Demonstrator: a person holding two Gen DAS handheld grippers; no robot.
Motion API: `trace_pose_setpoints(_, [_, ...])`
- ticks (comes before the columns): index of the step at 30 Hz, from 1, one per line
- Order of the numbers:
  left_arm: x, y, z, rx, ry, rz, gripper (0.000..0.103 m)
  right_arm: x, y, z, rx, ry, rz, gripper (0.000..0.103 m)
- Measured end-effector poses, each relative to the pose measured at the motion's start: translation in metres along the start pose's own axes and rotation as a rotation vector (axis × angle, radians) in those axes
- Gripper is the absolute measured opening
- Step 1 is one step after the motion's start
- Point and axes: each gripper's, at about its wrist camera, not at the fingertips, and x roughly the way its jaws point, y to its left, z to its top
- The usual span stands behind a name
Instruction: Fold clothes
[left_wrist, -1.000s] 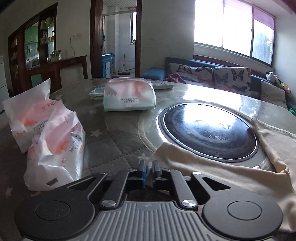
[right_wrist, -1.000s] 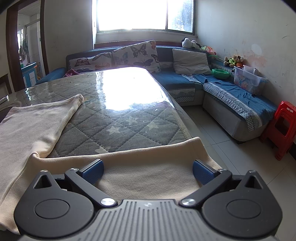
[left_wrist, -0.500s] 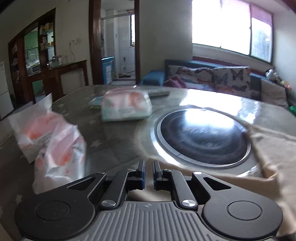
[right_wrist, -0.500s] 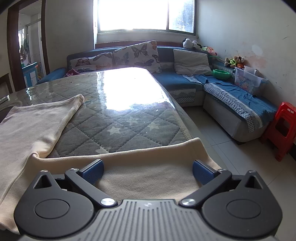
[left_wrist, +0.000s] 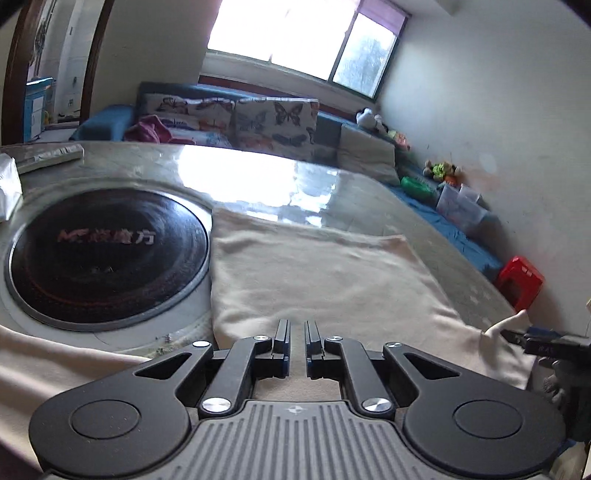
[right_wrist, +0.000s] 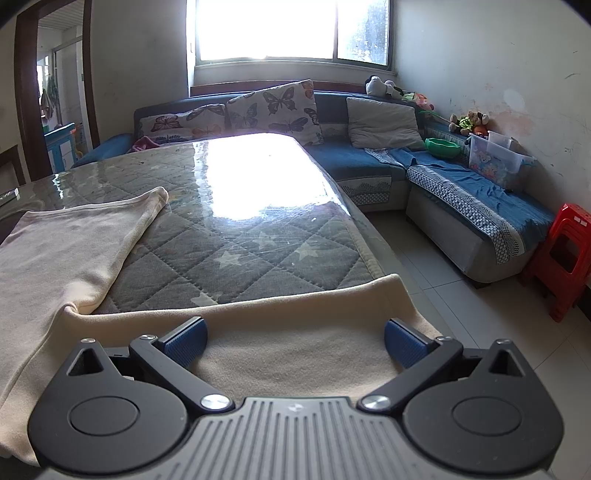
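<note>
A cream garment (left_wrist: 325, 280) lies spread on the table; it also shows in the right wrist view (right_wrist: 295, 350). My left gripper (left_wrist: 297, 332) is nearly shut, its jaws a narrow gap apart, just above the garment's near part, with nothing visibly between them. My right gripper (right_wrist: 293, 341) is open wide over the garment's edge near the table's right corner, its blue pads (right_wrist: 184, 341) on either side of the cloth. The right gripper's tip also shows at the right edge of the left wrist view (left_wrist: 517, 334), by a raised cloth corner.
A round black hotplate (left_wrist: 107, 254) is set in the table, left of the garment. The quilted grey table cover (right_wrist: 240, 236) lies under glass. A blue sofa (right_wrist: 369, 162) with cushions stands behind, a red stool (right_wrist: 565, 258) on the floor at right.
My left gripper has swung right, from the tissue packs and hotplate toward the garment's middle. The right gripper has stayed open in place.
</note>
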Motion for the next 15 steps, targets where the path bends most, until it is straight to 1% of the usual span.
trace_pose_setpoints(3, [0.01,0.012,-0.004,-0.022,0.031,0.046,0.008,0.0,-0.001,0.0,0.0,-0.001,0.001,0.103])
trace_pose_setpoints(7, [0.001,0.025,-0.003,-0.053,0.012,0.056,0.008,0.0,-0.001,0.0,-0.002,-0.001,0.003,0.103])
trace_pose_setpoints(10, [0.002,0.023,0.003,-0.04,-0.004,0.053,0.008,0.001,-0.001,0.0,-0.002,-0.002,0.003,0.103])
trace_pose_setpoints(15, [0.02,0.024,0.01,-0.044,0.024,0.081,0.008,0.001,-0.002,-0.001,-0.002,-0.004,0.005,0.103])
